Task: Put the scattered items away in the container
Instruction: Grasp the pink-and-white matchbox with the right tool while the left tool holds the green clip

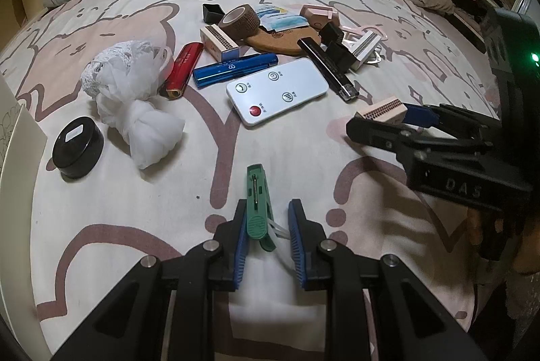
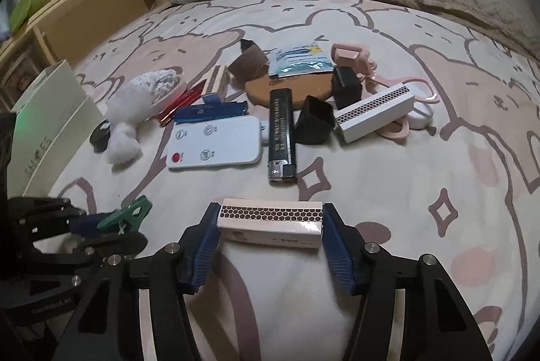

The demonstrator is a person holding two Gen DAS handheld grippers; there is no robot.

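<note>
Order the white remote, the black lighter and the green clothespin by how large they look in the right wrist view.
1. White remote
2. Black lighter
3. Green clothespin, though it sits nearer the camera, so its true size is unsure.

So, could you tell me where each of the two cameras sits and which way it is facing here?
Left wrist: on the left gripper, angled down over the bed; its own fingers pinch a green clothespin, and the right gripper enters at right.
Right wrist: on the right gripper, angled down at the same bed; its pads clasp a matchbox, left gripper at left.
Shared: the white remote, clutter pile, clothespin and matchbox.
</note>
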